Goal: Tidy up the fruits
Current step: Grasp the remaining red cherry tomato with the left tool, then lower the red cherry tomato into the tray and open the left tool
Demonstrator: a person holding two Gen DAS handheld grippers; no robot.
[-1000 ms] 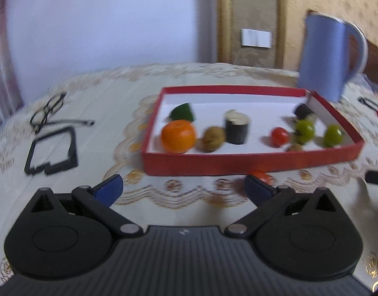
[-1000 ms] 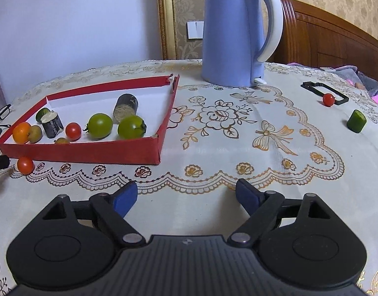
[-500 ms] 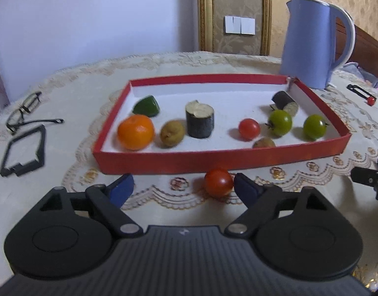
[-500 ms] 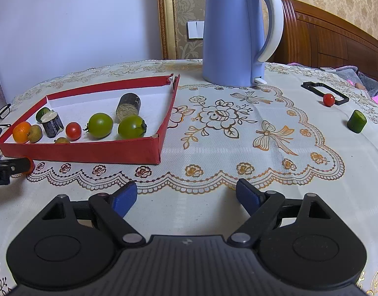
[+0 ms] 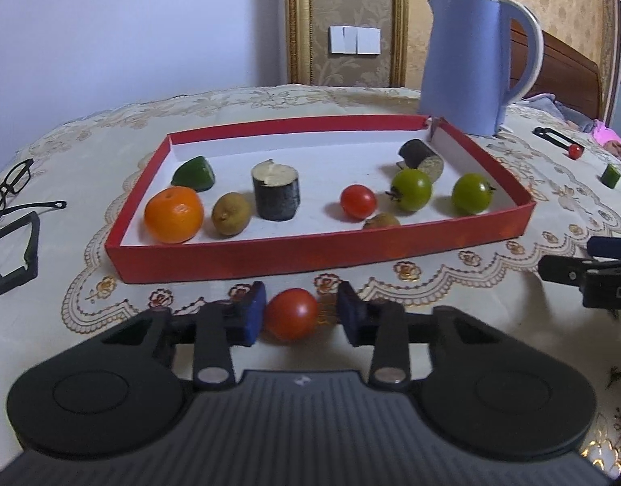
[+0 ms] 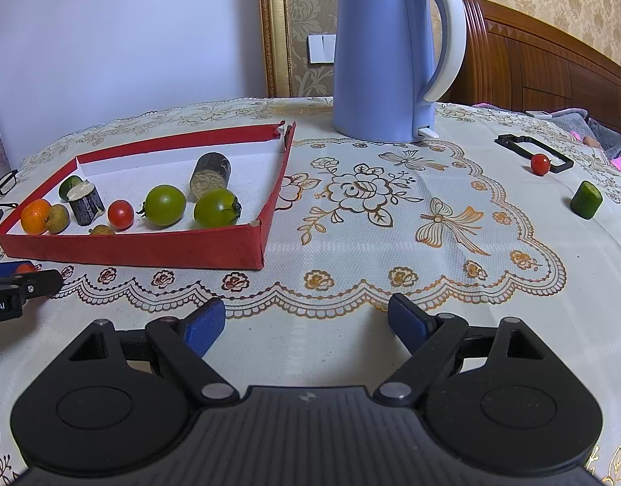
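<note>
A red tomato (image 5: 291,314) lies on the tablecloth just in front of the red tray (image 5: 310,253). My left gripper (image 5: 301,316) straddles it, jaws narrowed; the left pad touches it and a small gap shows at the right pad. The tray (image 6: 148,249) holds an orange (image 5: 173,214), kiwis, dark cucumber pieces, a red tomato (image 5: 358,201) and two green tomatoes (image 5: 411,189). My right gripper (image 6: 302,326) is open and empty over bare cloth, right of the tray. A small red tomato (image 6: 540,164) and a green piece (image 6: 586,199) lie far right.
A blue kettle (image 6: 385,52) stands behind the tray's right corner. Glasses (image 5: 7,190) and a black frame (image 5: 17,253) lie at the left. Another black frame (image 6: 533,152) lies at the far right by the small tomato. The left gripper's tip shows in the right wrist view (image 6: 25,283).
My left gripper has moved in on the loose red tomato and its jaws have narrowed around it. The right gripper has stayed put and open.
</note>
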